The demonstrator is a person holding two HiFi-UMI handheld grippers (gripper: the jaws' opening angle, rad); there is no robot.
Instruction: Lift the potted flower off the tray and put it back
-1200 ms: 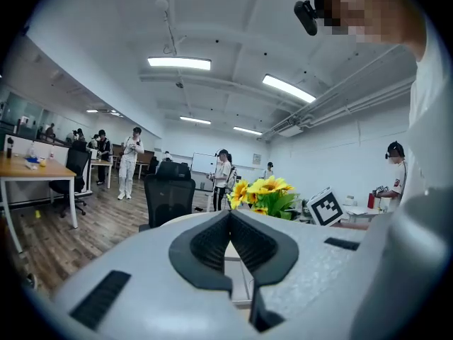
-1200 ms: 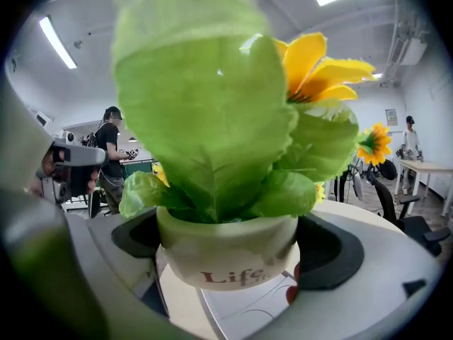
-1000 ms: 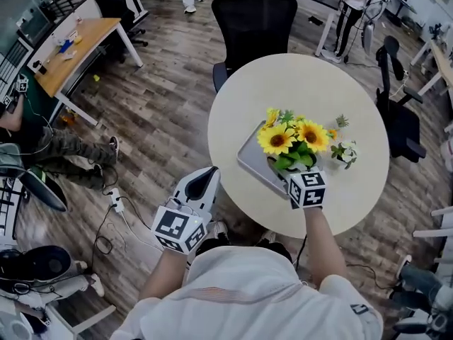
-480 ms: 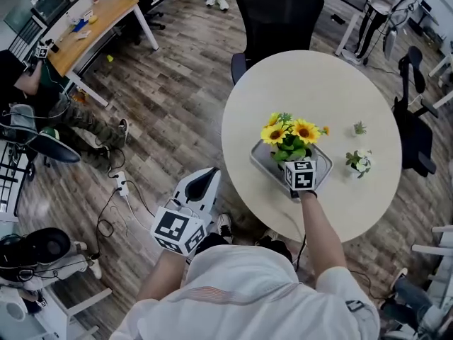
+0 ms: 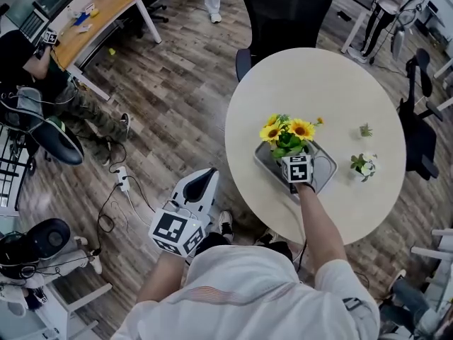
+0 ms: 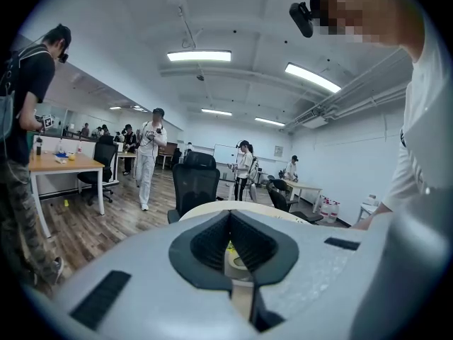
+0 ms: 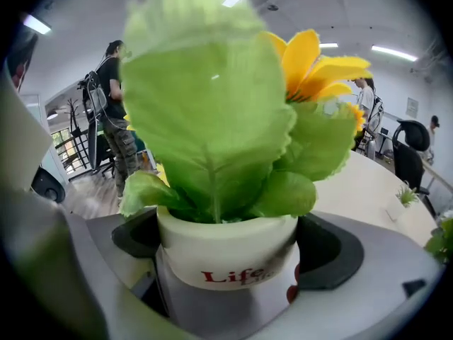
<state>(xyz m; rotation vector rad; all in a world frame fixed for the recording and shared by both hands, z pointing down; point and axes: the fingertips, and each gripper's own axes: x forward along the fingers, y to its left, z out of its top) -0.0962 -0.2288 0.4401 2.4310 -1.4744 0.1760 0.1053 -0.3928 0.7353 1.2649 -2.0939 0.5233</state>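
The potted flower [image 5: 287, 134] has yellow sunflowers and green leaves in a white pot [image 7: 226, 250] with red lettering. It is over the grey tray [image 5: 327, 172] on the round table [image 5: 318, 83]. My right gripper [image 5: 291, 156] is shut on the pot, one dark pad [image 7: 333, 250] on each side. Whether the pot rests on the tray I cannot tell. My left gripper [image 5: 203, 181] hangs off the table's near-left edge, above the floor, shut and holding nothing; in the left gripper view its jaws [image 6: 230, 243] meet.
Two small green plants [image 5: 365, 165] [image 5: 365, 129] stand on the table right of the tray. A black office chair [image 5: 283, 9] is at the table's far side, another chair [image 5: 423, 133] at its right. A wooden desk [image 5: 99, 16] and a seated person [image 5: 42, 69] are far left.
The flower, held in my right gripper, has gone lower and further over the tray. My left gripper has stayed in place off the table.
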